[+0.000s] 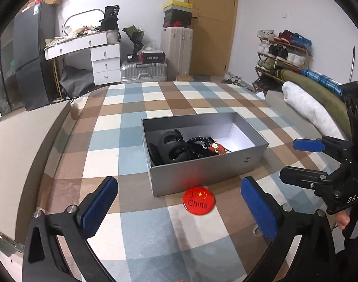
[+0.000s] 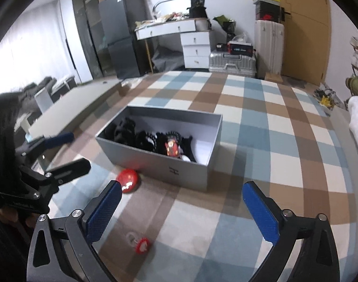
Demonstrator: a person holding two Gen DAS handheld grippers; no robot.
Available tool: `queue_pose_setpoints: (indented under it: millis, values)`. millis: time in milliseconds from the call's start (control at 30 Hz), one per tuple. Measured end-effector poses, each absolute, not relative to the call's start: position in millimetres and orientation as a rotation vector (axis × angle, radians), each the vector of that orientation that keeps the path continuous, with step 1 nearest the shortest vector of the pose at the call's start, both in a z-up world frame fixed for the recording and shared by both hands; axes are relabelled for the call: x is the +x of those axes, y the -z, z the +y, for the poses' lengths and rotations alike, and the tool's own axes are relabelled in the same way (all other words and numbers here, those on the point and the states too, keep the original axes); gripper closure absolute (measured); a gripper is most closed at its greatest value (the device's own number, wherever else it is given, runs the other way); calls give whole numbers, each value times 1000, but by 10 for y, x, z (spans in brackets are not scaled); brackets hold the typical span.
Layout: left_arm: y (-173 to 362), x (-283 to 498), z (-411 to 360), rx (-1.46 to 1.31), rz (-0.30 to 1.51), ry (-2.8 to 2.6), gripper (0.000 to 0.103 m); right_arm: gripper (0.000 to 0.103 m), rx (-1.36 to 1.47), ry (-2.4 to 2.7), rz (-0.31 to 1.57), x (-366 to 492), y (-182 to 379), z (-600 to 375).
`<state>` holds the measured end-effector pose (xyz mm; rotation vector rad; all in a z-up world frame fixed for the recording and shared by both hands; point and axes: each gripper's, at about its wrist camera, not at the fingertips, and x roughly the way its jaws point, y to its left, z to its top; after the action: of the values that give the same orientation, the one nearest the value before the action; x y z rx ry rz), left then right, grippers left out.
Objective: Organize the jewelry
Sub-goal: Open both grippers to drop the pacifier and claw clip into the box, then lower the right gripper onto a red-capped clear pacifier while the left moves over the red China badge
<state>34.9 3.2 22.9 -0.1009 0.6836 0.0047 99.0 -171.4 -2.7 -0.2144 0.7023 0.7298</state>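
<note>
- Blue pads of the left gripper (image 1: 179,208) stand wide apart with nothing between them, low over the checked cloth (image 1: 143,235).
- Right gripper (image 2: 182,211) is spread just as wide and holds nothing; in the left view it shows at the right edge (image 1: 296,159), fingers parted.
- Small red charm (image 2: 142,245) with a pale loop lies on the cloth between the right gripper's fingers, nearer the left one; the picture is blurred.
- Red badge (image 1: 199,200) reading "China", with yellow stars, lies flat on the cloth between the left pads, just in front of the box and close to its near wall; whether it touches I cannot tell.
- Grey open box (image 1: 202,164) sits on the cloth beyond the badge. Inside, at its left end, lie black pieces (image 1: 171,148), a black bead string (image 1: 200,141) and a red figure charm (image 1: 216,149); the white floor shows at the right end.
- White drawers (image 1: 106,63), silver suitcase (image 1: 143,70) and shoe rack (image 1: 282,54) stand by the far wall.
</note>
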Motion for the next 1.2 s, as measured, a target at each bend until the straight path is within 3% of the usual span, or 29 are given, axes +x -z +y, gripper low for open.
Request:
queue_pose_setpoints:
  millis: [867, 1200]
  values:
    - [-55, 368, -7, -40, 778, -1, 1, 0, -626, -822, 876, 683, 624, -1498]
    - [-23, 379, -13, -36, 791, -11, 1, 0, -527, -627, 866, 1000, 570, -1674]
